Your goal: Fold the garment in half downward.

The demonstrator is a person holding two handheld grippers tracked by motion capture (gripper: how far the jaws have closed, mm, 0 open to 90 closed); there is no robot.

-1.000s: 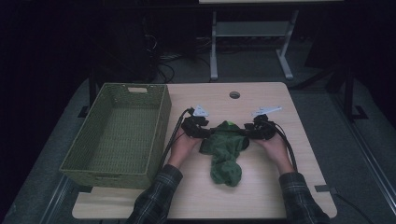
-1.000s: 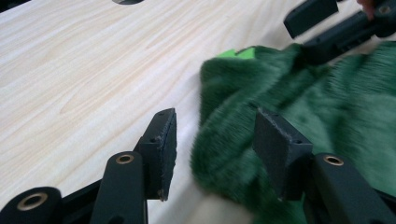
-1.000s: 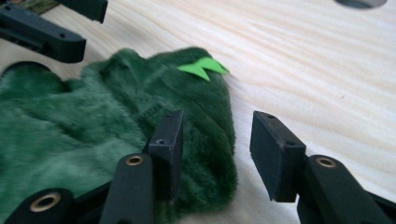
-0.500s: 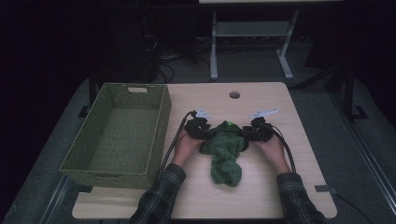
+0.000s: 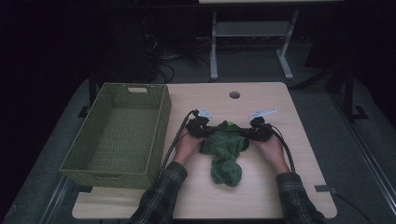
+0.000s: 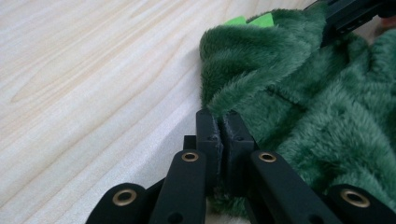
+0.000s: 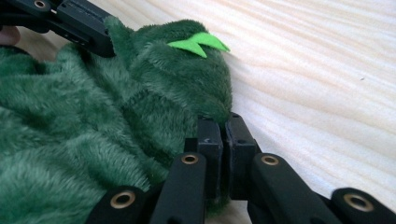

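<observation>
Dim lab or office, wooden desk [image 5: 261, 98], carpet [image 5: 355, 140], floor cables [image 5: 161, 56]

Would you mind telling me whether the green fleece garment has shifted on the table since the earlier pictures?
No. In the high view the green fleece garment lies at the same spot beside the woven basket, below the table's round hole.

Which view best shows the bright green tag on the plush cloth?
The right gripper view: the bright green tag sits sharp and whole atop the plush cloth. The left gripper view catches its edge; the high view shows a speck.
</observation>
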